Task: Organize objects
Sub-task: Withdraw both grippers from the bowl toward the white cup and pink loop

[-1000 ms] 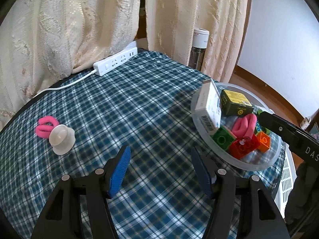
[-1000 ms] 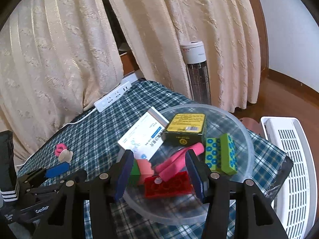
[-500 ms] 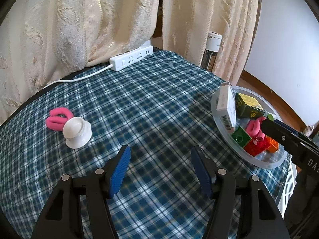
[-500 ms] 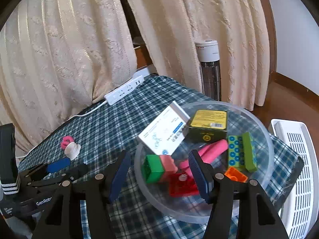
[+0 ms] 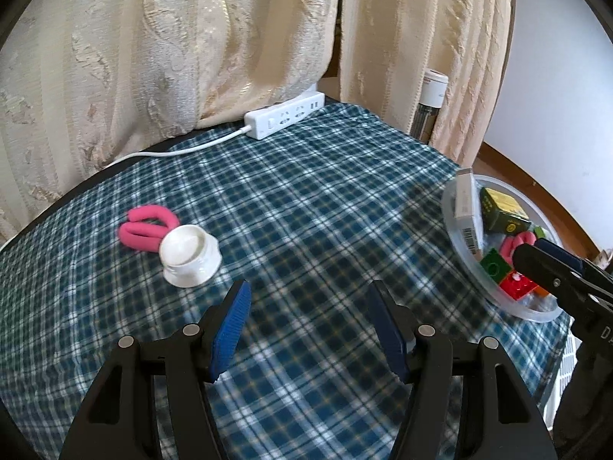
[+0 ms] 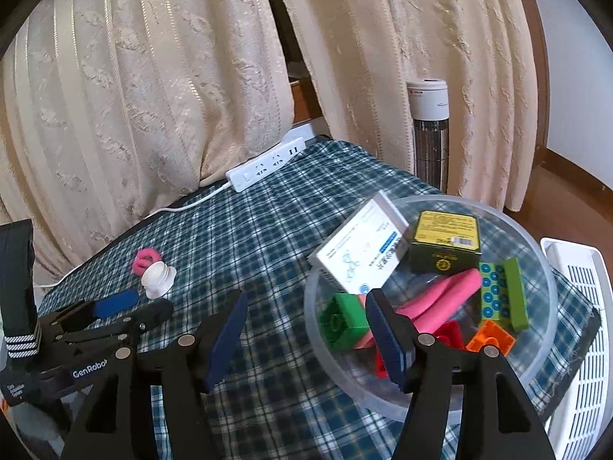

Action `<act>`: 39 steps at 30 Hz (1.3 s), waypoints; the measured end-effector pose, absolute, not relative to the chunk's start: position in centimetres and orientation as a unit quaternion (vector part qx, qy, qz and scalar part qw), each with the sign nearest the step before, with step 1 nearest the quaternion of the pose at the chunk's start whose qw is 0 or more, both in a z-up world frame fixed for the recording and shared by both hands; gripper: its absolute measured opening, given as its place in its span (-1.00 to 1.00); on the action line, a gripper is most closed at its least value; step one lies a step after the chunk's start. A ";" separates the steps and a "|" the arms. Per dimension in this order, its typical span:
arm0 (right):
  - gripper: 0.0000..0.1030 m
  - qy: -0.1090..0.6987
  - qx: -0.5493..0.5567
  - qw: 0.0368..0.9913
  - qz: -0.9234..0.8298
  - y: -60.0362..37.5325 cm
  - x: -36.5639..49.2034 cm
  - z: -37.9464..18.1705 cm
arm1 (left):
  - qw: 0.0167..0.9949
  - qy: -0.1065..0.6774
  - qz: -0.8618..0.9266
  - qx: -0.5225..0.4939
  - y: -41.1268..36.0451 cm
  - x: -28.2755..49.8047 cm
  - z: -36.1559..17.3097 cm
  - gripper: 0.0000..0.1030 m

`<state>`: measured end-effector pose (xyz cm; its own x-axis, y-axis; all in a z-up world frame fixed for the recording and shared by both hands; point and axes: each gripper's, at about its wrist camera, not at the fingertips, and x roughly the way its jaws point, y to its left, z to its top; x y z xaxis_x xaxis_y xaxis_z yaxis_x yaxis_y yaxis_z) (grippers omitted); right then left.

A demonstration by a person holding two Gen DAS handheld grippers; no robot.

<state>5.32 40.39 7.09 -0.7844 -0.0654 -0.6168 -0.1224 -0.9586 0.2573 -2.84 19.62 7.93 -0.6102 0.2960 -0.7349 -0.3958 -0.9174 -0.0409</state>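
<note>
- The table wore a blue checked cloth, with cream curtains hanging behind it.
- A clear plastic bowl sat at the right edge of the table. Inside it were a white box leaning on the rim, a dark green box with a yellow top, a pink foam stick with its long side running from low left to high right, a green block, a green and blue block, a red block and an orange block.
- A white power strip lay at the far edge by the curtains, its long side pointing up and to the right.
- The left claw hung over the bare cloth with its two blue pads wide apart and nothing between them.
- The right claw was also wide apart and held nothing. Its right pad was over the near left edge of the bowl.
- A bent pink foam piece lay on the left of the cloth, its long side going left to right.
- A small white cup-like thing stood touching the pink piece, just in front of it.
</note>
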 end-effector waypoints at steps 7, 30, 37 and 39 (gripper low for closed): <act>0.31 0.133 -0.332 0.004 0.934 39.0 4.6 7.1 | 0.176 0.056 0.900 -0.394 17.5 -3.7 8.1 0.25; 0.31 0.108 -0.364 -0.039 0.924 34.1 1.5 5.5 | 0.112 0.022 0.915 -0.387 10.4 -7.5 8.8 0.25; 0.31 0.103 -0.374 -0.059 0.920 32.3 0.0 5.0 | 0.095 0.009 0.915 -0.393 8.5 -8.4 8.4 0.25; 0.31 0.099 -0.375 -0.066 0.919 31.7 -0.4 4.9 | 0.089 0.002 0.915 -0.394 7.9 -8.7 8.3 0.25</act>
